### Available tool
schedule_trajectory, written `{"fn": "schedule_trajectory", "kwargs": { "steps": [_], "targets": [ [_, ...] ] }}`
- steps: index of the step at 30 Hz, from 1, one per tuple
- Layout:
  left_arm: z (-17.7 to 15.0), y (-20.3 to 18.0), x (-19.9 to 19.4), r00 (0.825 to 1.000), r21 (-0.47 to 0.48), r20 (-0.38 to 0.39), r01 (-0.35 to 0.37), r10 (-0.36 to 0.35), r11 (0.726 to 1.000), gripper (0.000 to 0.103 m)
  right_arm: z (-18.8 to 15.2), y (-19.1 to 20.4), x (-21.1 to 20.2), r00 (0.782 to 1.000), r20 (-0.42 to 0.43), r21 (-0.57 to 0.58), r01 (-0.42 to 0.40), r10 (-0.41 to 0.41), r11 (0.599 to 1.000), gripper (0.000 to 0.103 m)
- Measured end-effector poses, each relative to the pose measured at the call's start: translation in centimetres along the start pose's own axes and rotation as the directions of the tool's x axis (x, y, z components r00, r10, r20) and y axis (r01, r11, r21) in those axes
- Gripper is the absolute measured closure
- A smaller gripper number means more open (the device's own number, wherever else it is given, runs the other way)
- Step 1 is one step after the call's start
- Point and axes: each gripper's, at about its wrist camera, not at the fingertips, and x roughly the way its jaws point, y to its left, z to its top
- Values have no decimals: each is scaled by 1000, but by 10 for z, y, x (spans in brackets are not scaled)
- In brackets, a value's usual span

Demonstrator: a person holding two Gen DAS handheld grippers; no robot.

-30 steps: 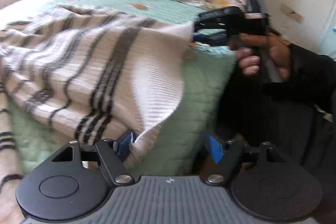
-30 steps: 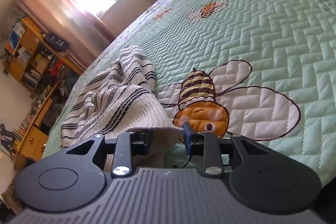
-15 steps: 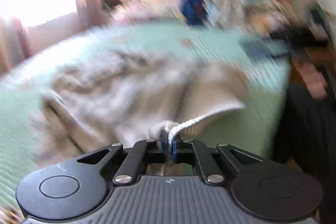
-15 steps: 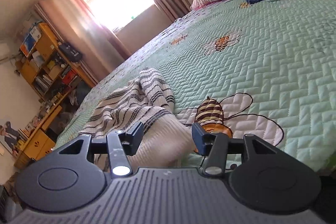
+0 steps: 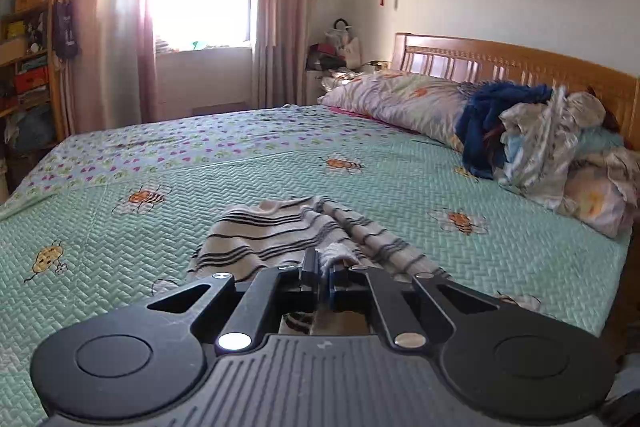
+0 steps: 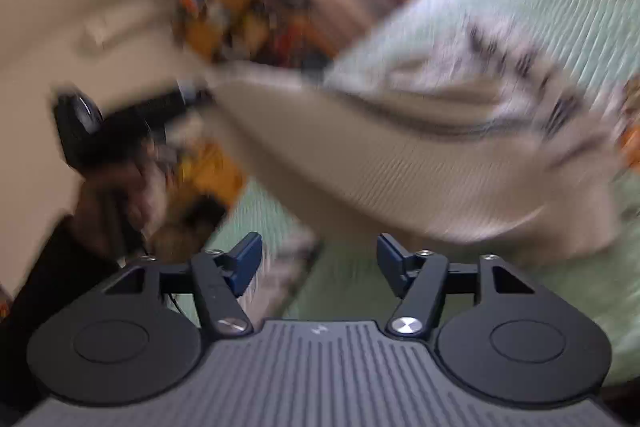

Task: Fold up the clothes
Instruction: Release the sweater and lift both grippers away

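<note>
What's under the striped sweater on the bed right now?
The striped sweater lies on the green quilt, one edge pinched in the left gripper. Anything beneath the fabric is covered.

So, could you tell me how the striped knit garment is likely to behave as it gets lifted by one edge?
Probably floppy: the striped knit garment sags in folds from the edge pinched in the left gripper. It looks light, since that narrow pinch carries it. The ribbed knit likely stretches and drags on the quilted bedspread rather than sliding.

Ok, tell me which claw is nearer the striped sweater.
Left. The left claw is shut on the striped sweater's edge. The right claw has just been opening, nothing between its jaws, and sits below the lifted cloth, apart from it.
</note>
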Motion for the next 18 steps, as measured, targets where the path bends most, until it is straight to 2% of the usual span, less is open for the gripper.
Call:
{"fn": "schedule_trajectory", "kwargs": {
  "steps": [2, 3, 6, 10, 14, 15, 16, 18],
  "targets": [
    [0, -17, -12, 1000, 18, 27, -9, 8, 1000, 98, -1, 2, 19, 991, -30, -48, 132, -134, 990, 37],
    [1, -25, -17, 999, 27, 41, -14, 13, 1000, 99, -2, 2, 27, 977, -32, -76, 208, -210, 975, 37],
    [-8, -30, -45, 998, 57, 63, -36, 32, 998, 99, 0, 8, 18, 931, 74, -176, 364, -357, 915, 37],
    [-24, -29, -52, 997, 61, 59, -48, 45, 997, 98, -6, 12, -1, 845, 199, -328, 535, -497, 778, 36],
    [-71, -17, -40, 996, 23, -26, -88, 88, 996, 91, -11, 2, 20, 734, 219, -460, 659, -643, 595, 33],
    [-84, -12, -39, 994, 7, -50, -97, 98, 995, 90, -11, 0, 23, 714, 222, -474, 675, -664, 566, 33],
    [-99, -6, -41, 993, -21, -76, -95, 93, 995, 88, -11, 0, 23, 715, 229, -474, 675, -661, 566, 33],
    [-129, 6, -43, 988, -61, -134, -88, 79, 994, 82, -10, 1, 17, 736, 243, -464, 660, -632, 590, 33]
  ]
}}
